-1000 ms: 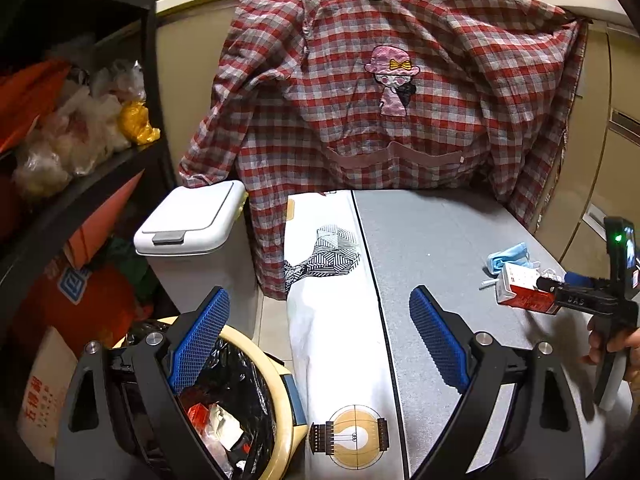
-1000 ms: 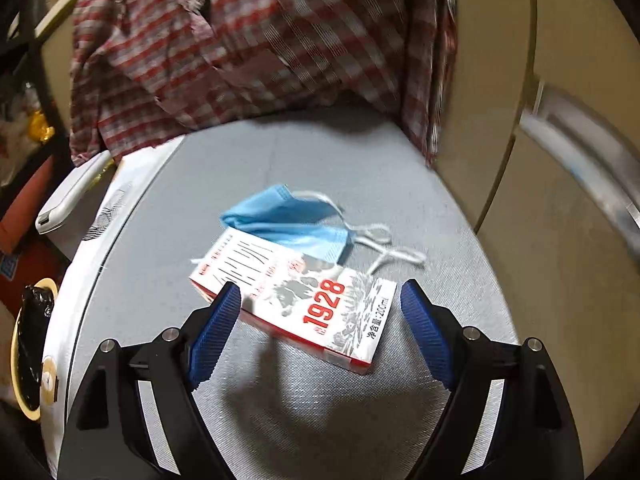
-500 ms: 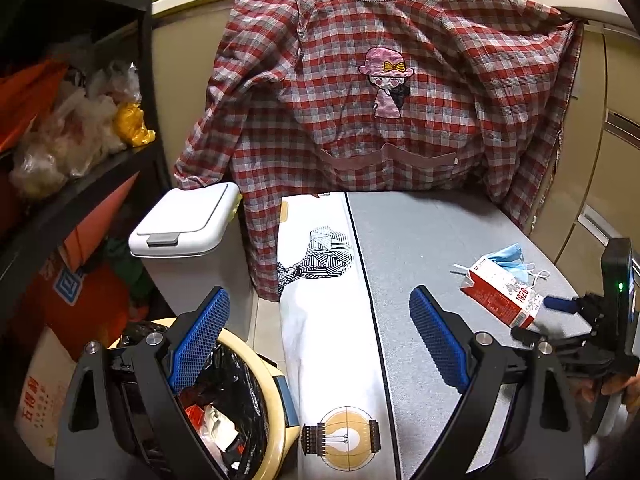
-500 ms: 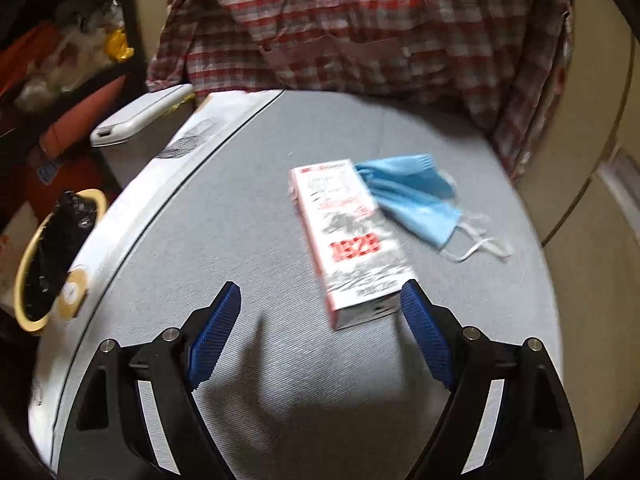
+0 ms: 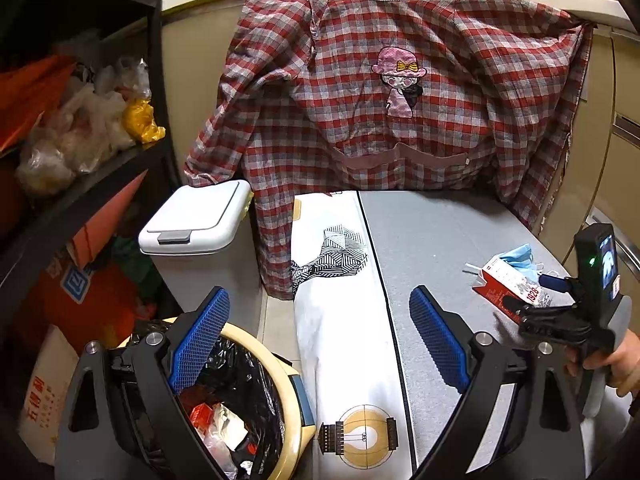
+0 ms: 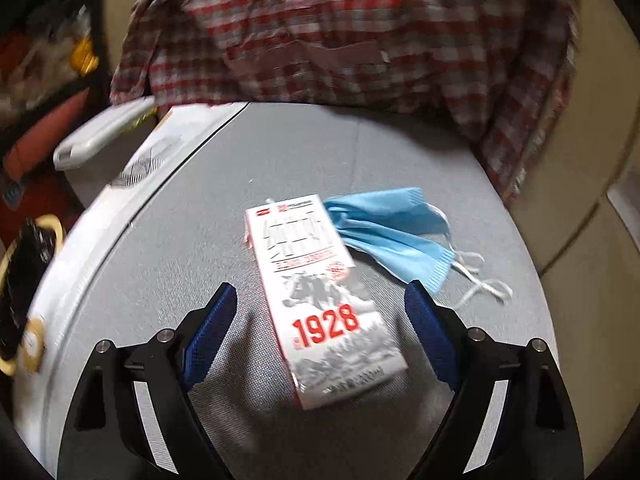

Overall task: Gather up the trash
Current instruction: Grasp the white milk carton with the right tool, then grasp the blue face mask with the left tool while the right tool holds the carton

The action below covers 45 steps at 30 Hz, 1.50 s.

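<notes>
Between the wide-open right gripper (image 6: 320, 322) fingers lies the milk carton (image 6: 320, 300), seemingly untouched; its near end blurs. Left gripper (image 5: 316, 340) gapes empty.

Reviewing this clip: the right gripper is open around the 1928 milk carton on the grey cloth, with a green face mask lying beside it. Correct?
Not quite: the face mask is blue, not green, as the right wrist view shows. The rest holds: the right gripper is open around the 1928 milk carton on the grey cloth.
</notes>
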Available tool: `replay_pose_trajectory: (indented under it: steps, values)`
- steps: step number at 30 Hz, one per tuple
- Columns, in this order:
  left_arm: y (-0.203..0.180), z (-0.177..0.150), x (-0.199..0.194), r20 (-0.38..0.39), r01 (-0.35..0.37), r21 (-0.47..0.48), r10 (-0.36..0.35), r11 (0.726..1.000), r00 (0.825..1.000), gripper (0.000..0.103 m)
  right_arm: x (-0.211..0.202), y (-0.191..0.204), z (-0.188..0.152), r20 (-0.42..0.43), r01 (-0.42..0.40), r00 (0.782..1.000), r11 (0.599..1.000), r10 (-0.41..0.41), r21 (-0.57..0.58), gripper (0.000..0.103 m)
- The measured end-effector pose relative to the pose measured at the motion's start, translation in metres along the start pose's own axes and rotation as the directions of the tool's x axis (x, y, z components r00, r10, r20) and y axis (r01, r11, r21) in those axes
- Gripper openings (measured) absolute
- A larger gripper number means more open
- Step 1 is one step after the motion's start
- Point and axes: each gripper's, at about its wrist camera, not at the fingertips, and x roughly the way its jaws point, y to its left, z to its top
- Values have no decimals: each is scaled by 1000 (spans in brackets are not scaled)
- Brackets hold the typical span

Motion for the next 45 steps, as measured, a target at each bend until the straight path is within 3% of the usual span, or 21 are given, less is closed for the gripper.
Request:
replay_pose_trajectory:
  steps: [1, 4, 7, 11, 16, 23, 28, 38, 45]
  values:
    - [0, 0, 0, -1, 1, 0, -1, 1000, 1000, 88, 1, 3, -1, -7, 6, 1000, 1000, -6, -19, 56]
    - [0, 0, 0, 0, 5, -4, -5, 1000, 1000, 88, -4, 8, -5, 11, 6, 1000, 999, -5, -52, 50]
    - [-5, 0, 1, 2, 13, -1, -13, 1000, 1000, 88, -17, 13, -11, 48, 21, 999, 994, -16, -106, 49]
    - [-15, 0, 3, 9, 27, 5, -27, 1000, 1000, 88, -40, 7, -16, 100, 40, 994, 996, -32, -82, 49]
    - [-33, 0, 6, 20, 54, 13, -54, 998, 998, 88, -70, -20, -15, 168, 109, 978, 991, -120, 77, 49]
    - [-63, 0, 11, 31, 116, 36, -117, 993, 993, 88, -107, -60, -18, 160, 178, 962, 950, -223, 257, 49]
    - [-92, 5, 25, 41, 176, 63, -179, 982, 983, 88, -122, -75, -23, 166, 224, 945, 929, -281, 295, 49]
    - [-172, 25, 83, 47, 341, 147, -350, 929, 935, 88, -109, -83, -19, 122, 254, 946, 919, -301, 301, 49]
    - [-241, 22, 137, -100, 461, 249, -451, 852, 887, 88, -88, -90, -18, 27, 274, 955, 914, -295, 298, 49]
